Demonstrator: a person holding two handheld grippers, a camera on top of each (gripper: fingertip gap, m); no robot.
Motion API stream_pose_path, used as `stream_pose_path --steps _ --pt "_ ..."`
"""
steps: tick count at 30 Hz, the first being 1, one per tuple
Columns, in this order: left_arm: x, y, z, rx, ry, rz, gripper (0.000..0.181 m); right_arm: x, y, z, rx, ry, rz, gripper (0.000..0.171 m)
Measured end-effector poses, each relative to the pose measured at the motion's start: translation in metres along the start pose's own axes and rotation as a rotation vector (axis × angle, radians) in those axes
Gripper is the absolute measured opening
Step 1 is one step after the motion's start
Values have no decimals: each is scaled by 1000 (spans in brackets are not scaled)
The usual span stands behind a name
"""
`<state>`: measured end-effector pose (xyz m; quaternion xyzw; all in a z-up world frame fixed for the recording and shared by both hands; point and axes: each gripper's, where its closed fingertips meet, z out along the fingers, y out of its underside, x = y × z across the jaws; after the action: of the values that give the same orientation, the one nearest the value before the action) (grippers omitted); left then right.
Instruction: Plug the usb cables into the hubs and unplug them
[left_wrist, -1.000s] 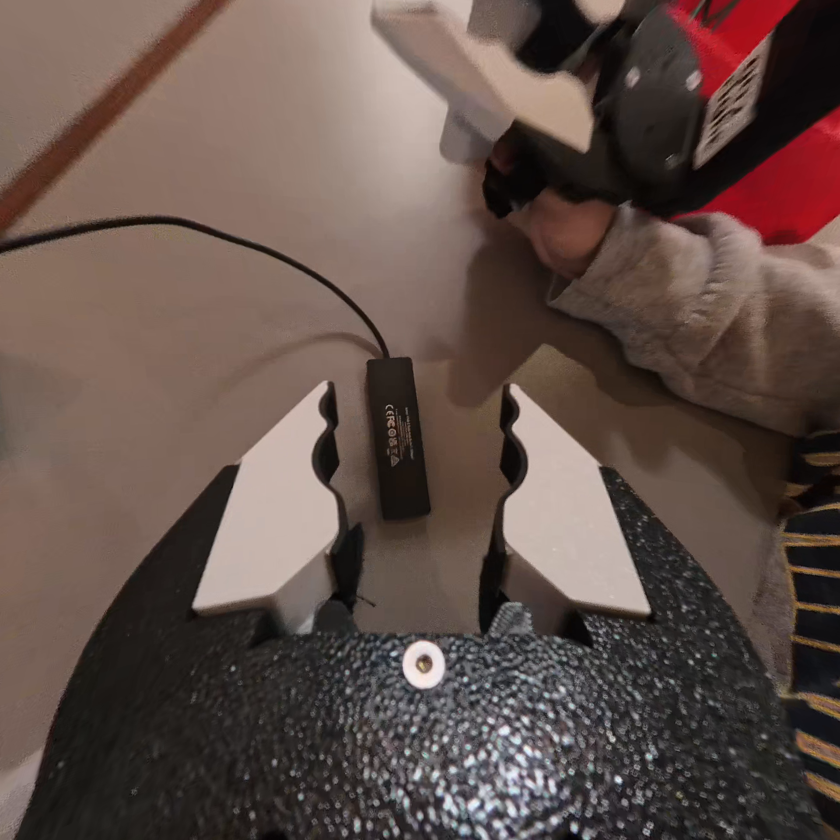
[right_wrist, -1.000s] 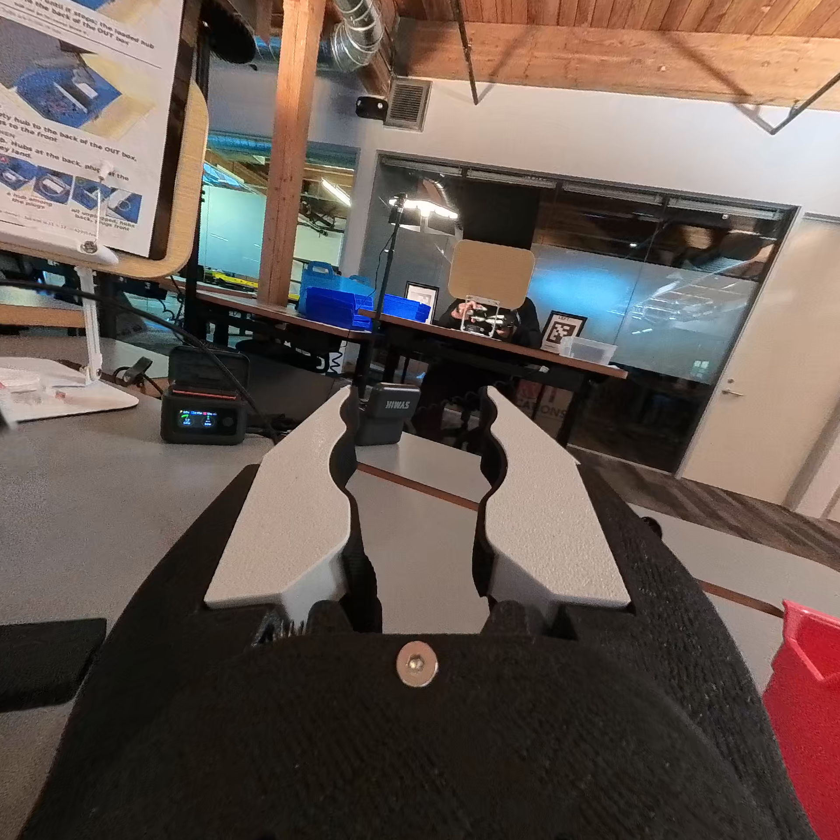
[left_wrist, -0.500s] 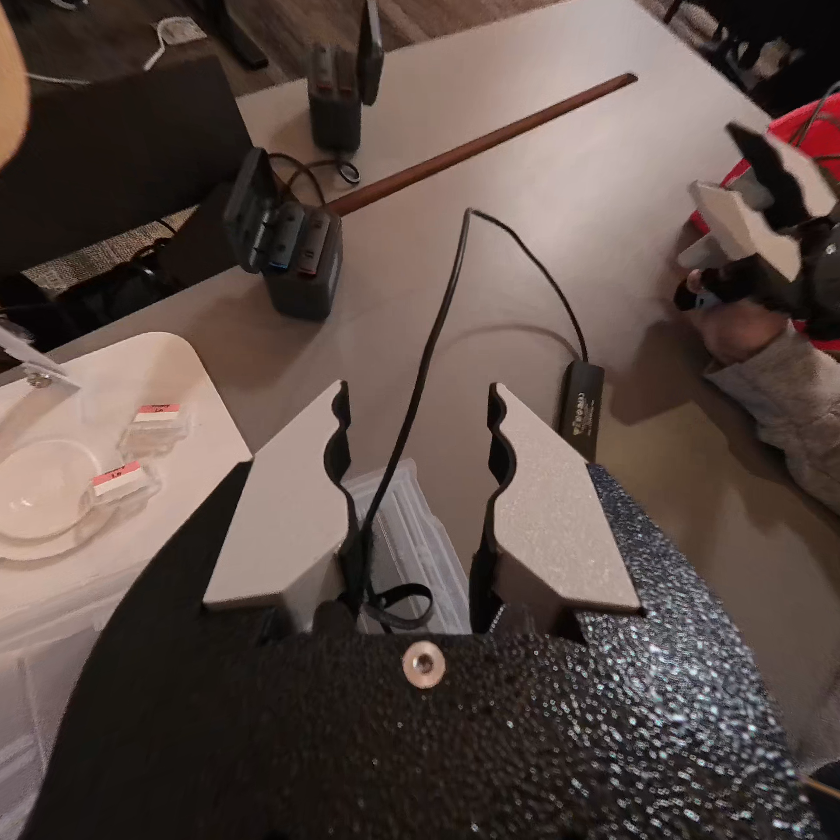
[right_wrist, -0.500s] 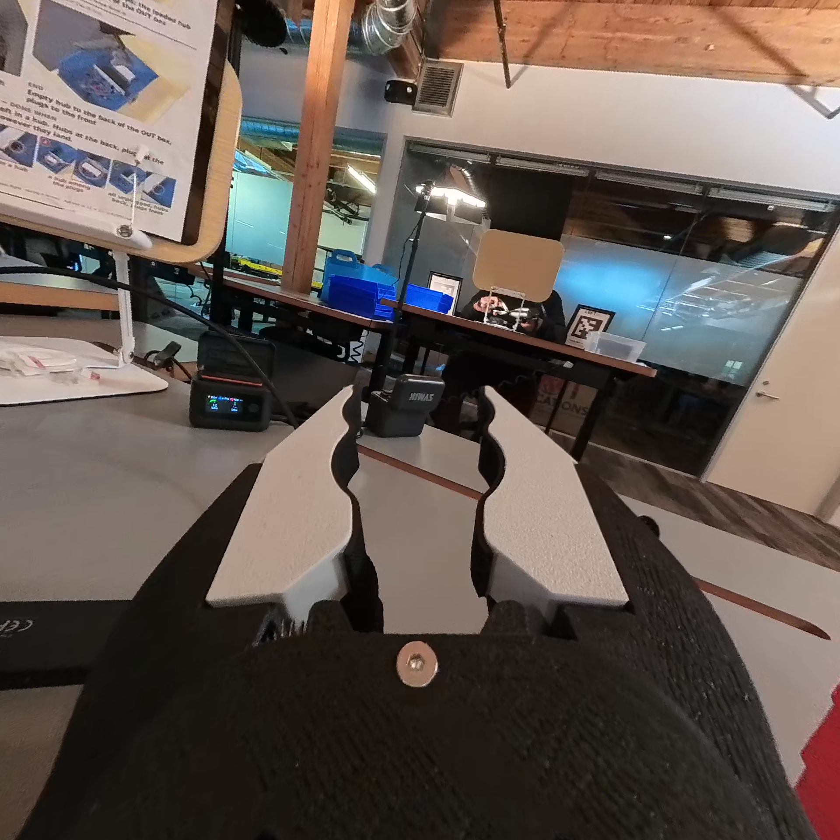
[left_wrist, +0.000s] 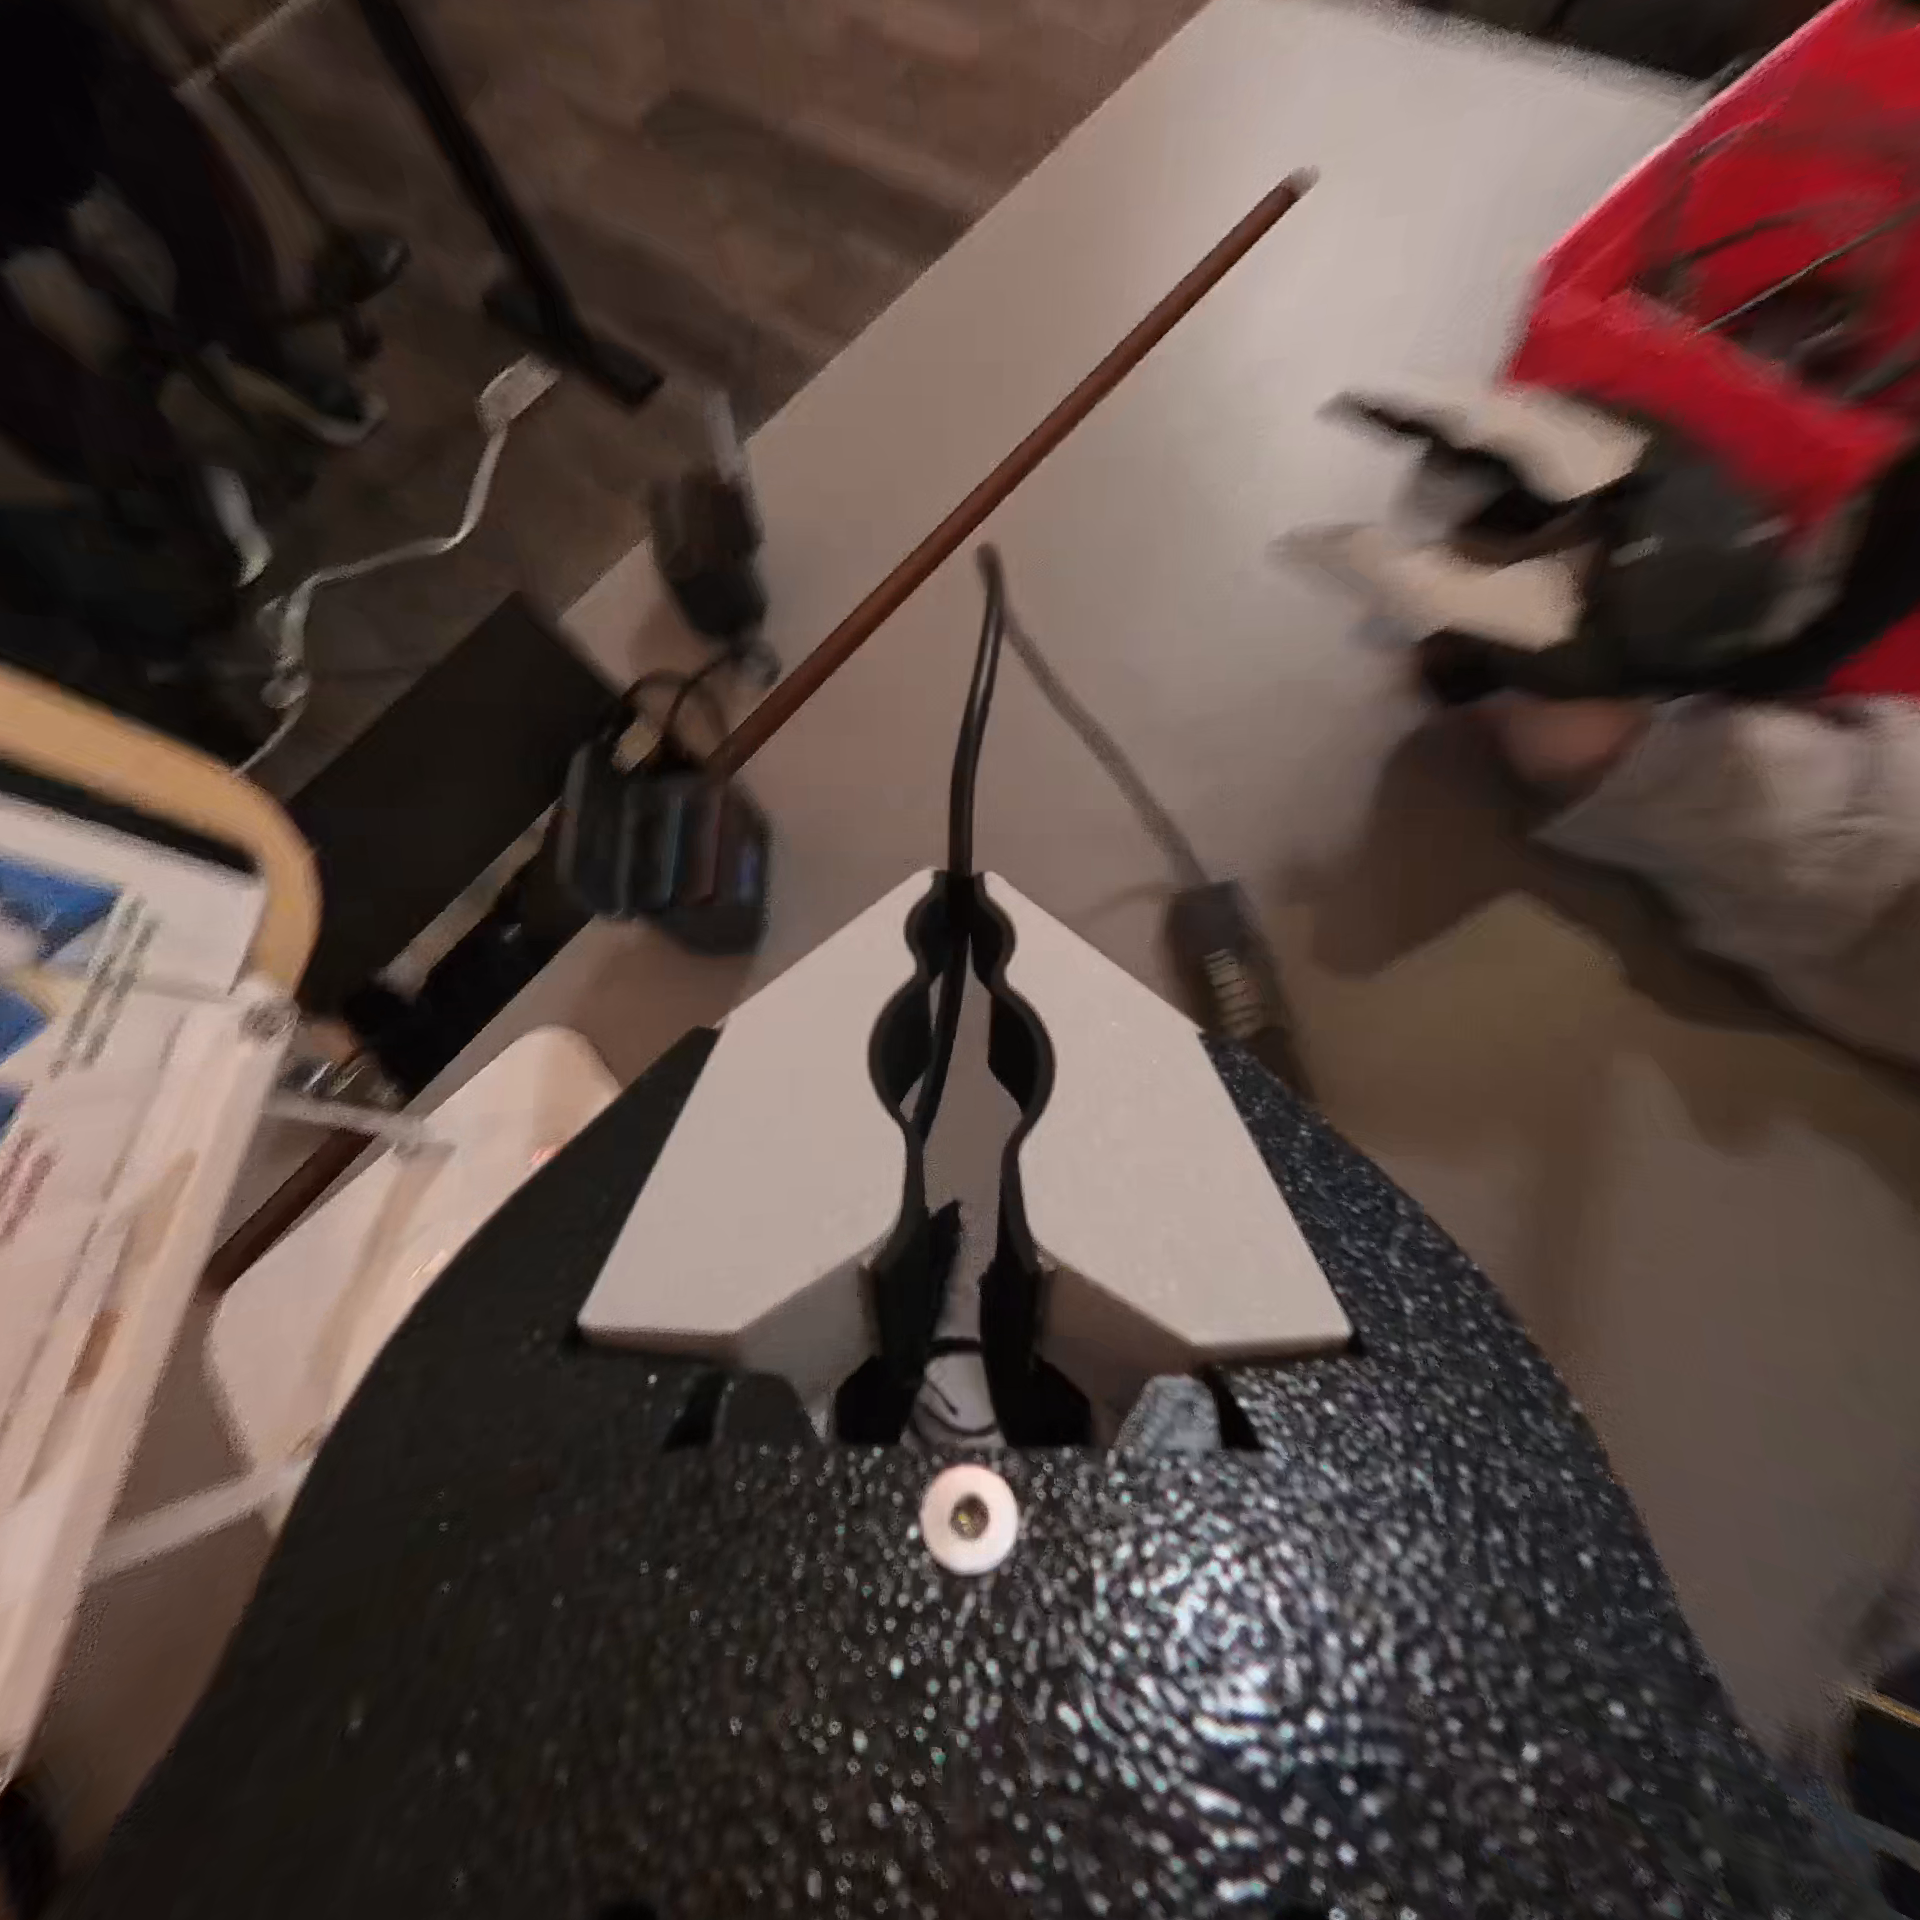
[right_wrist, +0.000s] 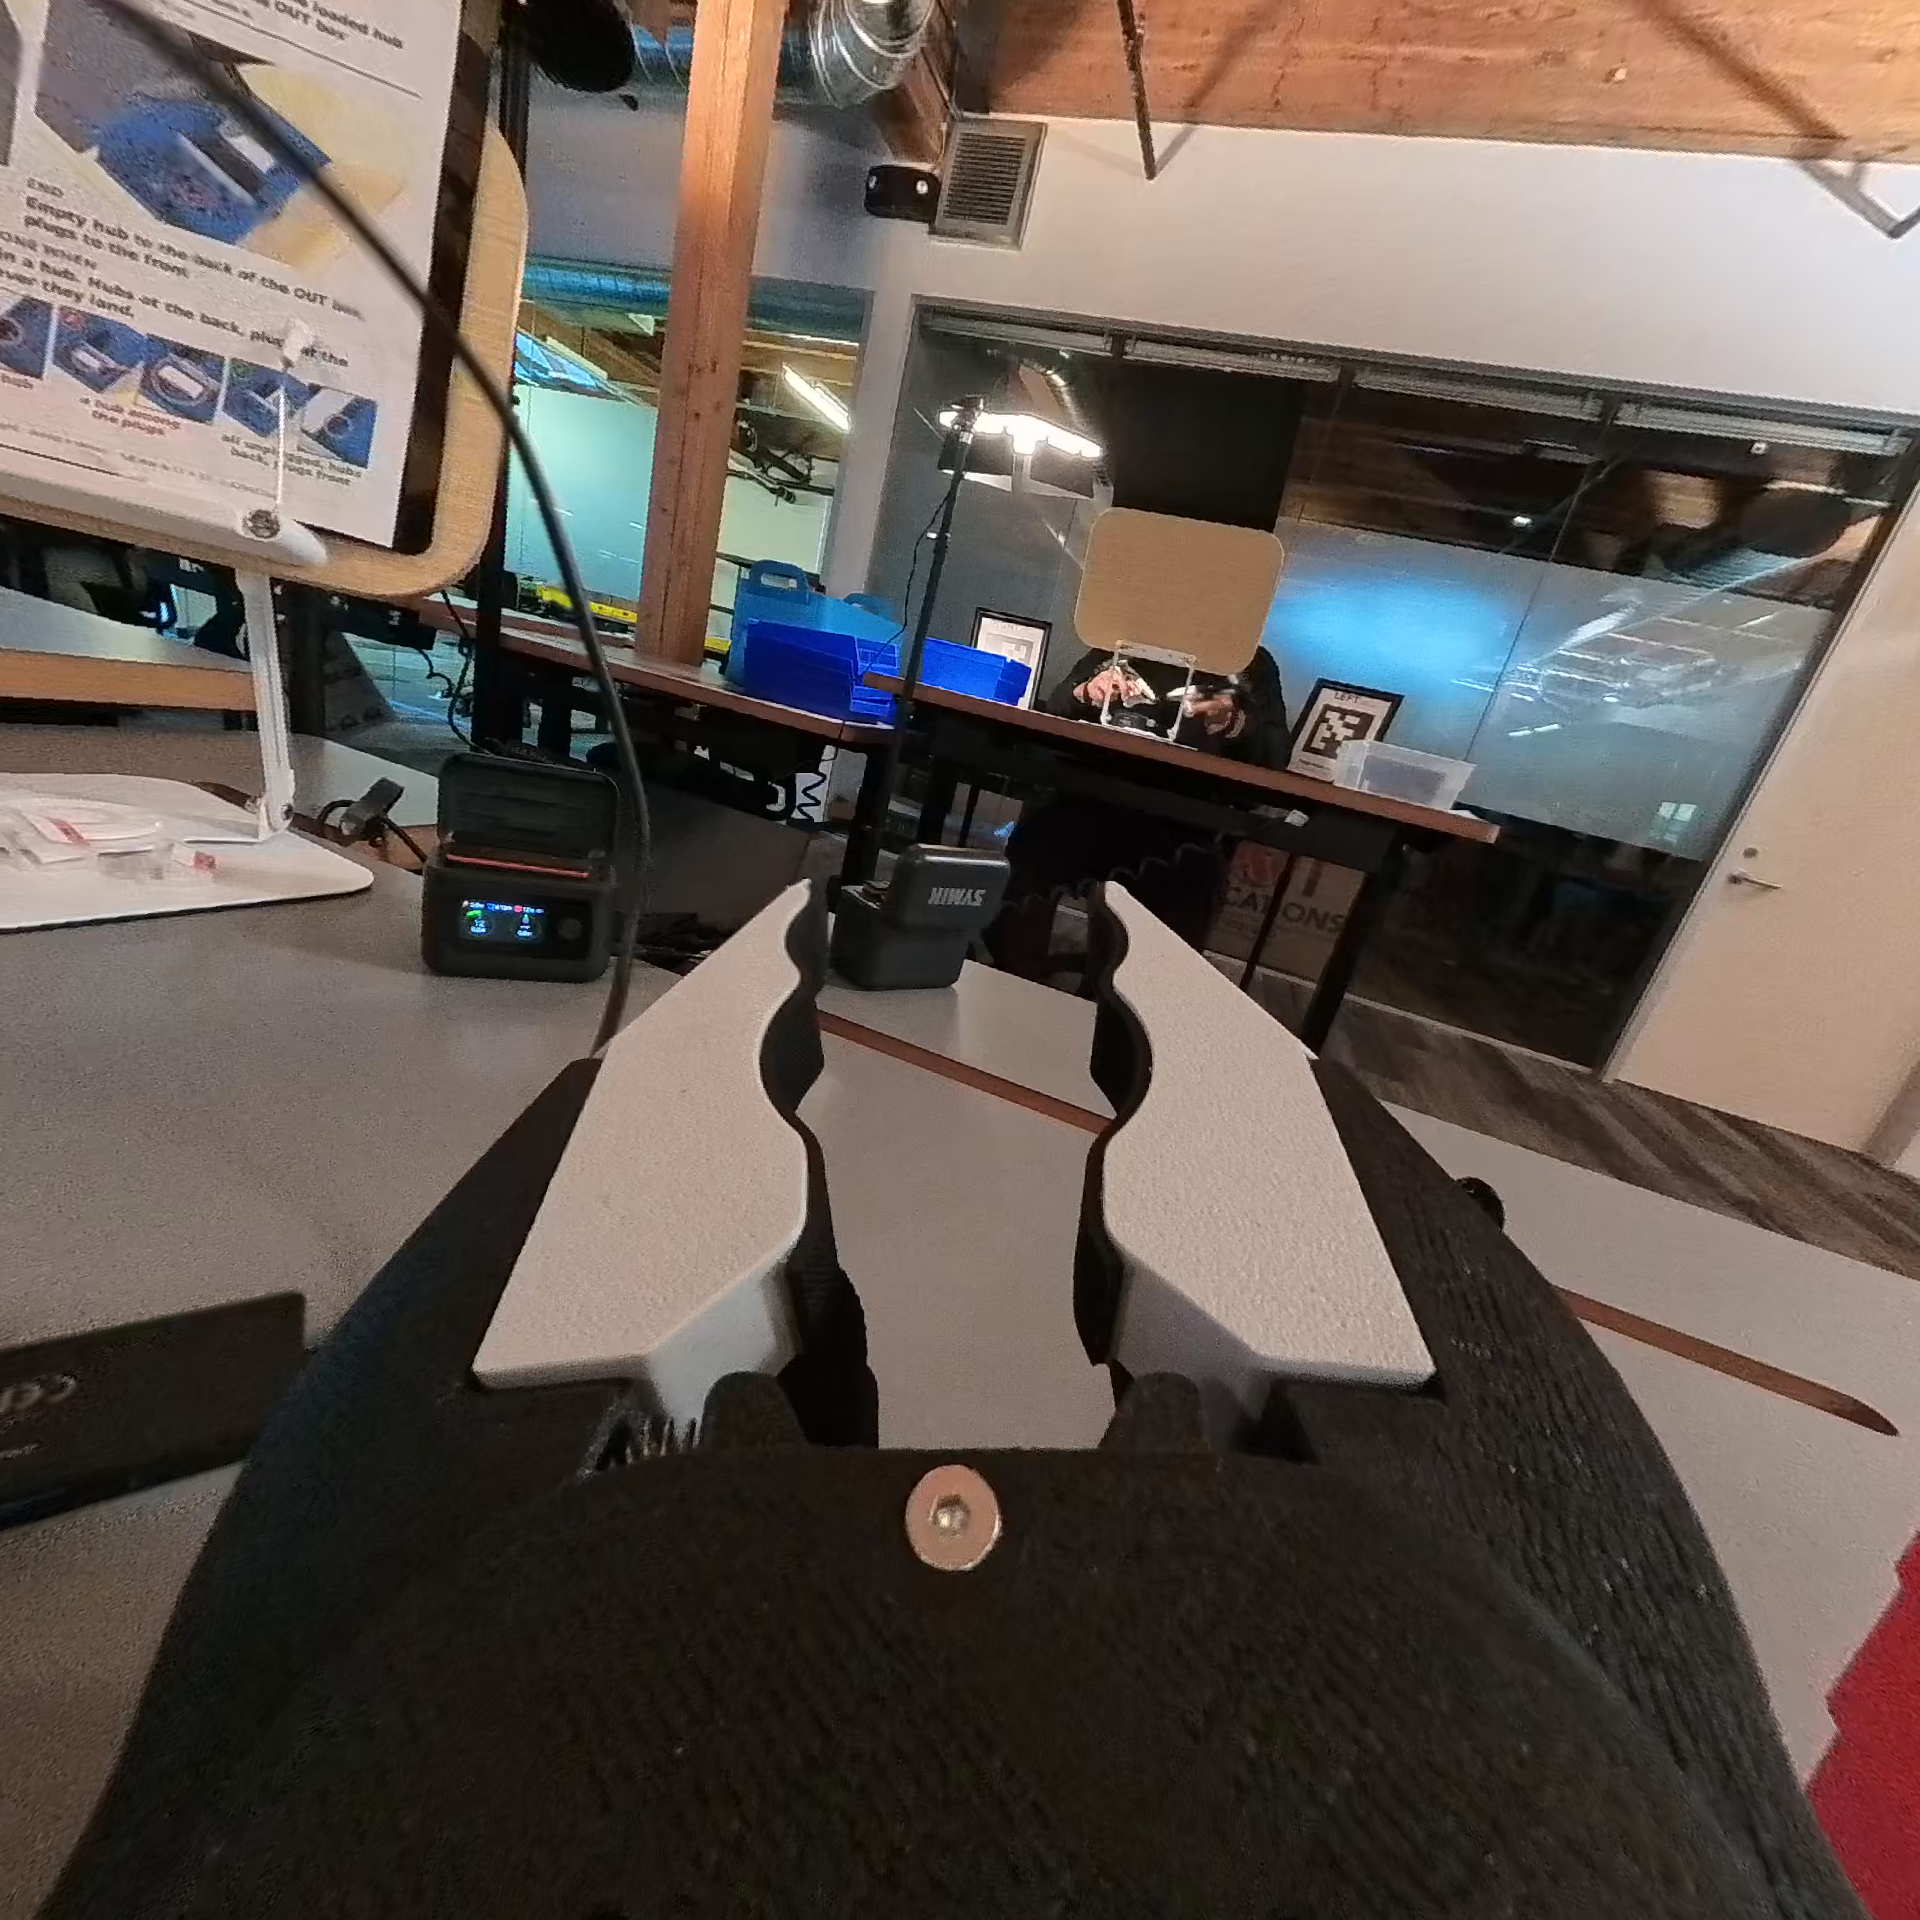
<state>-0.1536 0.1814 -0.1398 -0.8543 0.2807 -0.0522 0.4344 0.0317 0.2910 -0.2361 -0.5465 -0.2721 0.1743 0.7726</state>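
Pinching a thin black cable at their tips, the fingers of the left gripper meet at the centre of the left wrist view; the cable rises from them toward the upper middle of the frame, then bends back down as a blurred grey line to a slim black USB hub lying flat on the grey table, right of centre. In the right wrist view, the right gripper has its jaws apart with nothing between them, low over the table, and the hub's dark end shows at the lower left.
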Motion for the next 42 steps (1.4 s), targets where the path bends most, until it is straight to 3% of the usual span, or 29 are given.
stream_pose_path --steps 1,4,7,13,16,19,21,26,30,33,37,39,42 --pt "15 -15 -7 39 67 -10 0 1 0 0 0 2 1 48" --pt "43 -49 -17 133 233 -53 0 3 0 -1 0 9 5 48" --pt "54 -58 -6 157 366 -142 1 6 0 -2 1 15 8 48" --pt "36 -8 65 84 375 -319 1 11 0 -4 2 29 12 47" --pt "29 22 75 8 403 -378 4 14 0 -6 2 46 3 48" --pt "15 37 51 -38 377 -413 61 20 -5 -8 27 74 16 51" --pt "4 43 21 -35 322 -380 74 22 -5 -9 35 78 42 52" --pt "-24 81 -62 -109 96 -288 68 18 -2 -6 21 57 54 52" --pt "-21 143 -103 -286 5 -240 62 10 0 -4 8 32 24 51" --pt "4 201 -118 -490 77 -127 60 8 1 -4 2 22 16 50" --pt "-2 281 -135 -794 -4 112 59 8 3 -4 -6 21 19 50" --pt "4 304 -136 -850 39 147 58 8 4 -4 -7 19 23 50" --pt "17 318 -124 -805 122 116 52 6 4 -4 -10 12 25 50"
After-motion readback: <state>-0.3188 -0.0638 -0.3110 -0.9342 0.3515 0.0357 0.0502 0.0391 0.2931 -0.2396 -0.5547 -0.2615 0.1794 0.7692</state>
